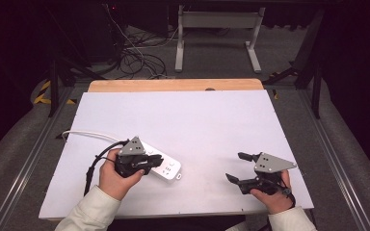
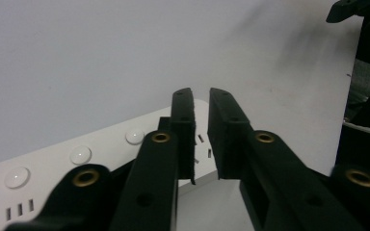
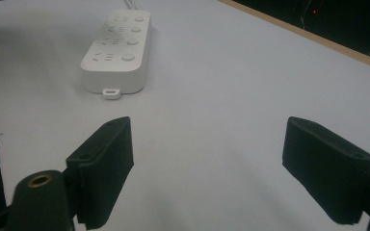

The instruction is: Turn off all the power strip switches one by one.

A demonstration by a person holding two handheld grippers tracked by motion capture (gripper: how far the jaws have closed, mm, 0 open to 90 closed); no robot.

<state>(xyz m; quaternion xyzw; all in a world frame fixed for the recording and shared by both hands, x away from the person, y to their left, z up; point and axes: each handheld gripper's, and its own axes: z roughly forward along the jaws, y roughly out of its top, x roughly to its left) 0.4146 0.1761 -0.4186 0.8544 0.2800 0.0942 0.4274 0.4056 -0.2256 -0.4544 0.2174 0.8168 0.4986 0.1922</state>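
High view: a white table top fills the middle of the frame, with a strip of wood edge along its upper side. A white power strip lies on the lower left part of the table, running diagonally toward the lower right. Its white cord leads off to the upper left.

Left gripper: sits in the lower left of the high view, held in the left hand, directly over the power strip. In the left gripper view the left gripper has its jaws drawn nearly together, a narrow gap between the pads, nothing in the gap. The power strip lies below and behind the jaws, across the lower left of that frame; round buttons run in a row along it, with socket slots beside them. Whether the jaw tips touch the strip cannot be told.

Right gripper: lower right of the high view, held in the right hand, well apart from the power strip. Jaws spread wide, pointing toward frame left. In the right gripper view the right gripper shows both pads far apart at the bottom of the frame, bare table between them. The power strip lies in the upper left of that frame, its end with a small tab facing the camera.

Floor beyond the table, upper part of the high view: loose cables and a white table frame.
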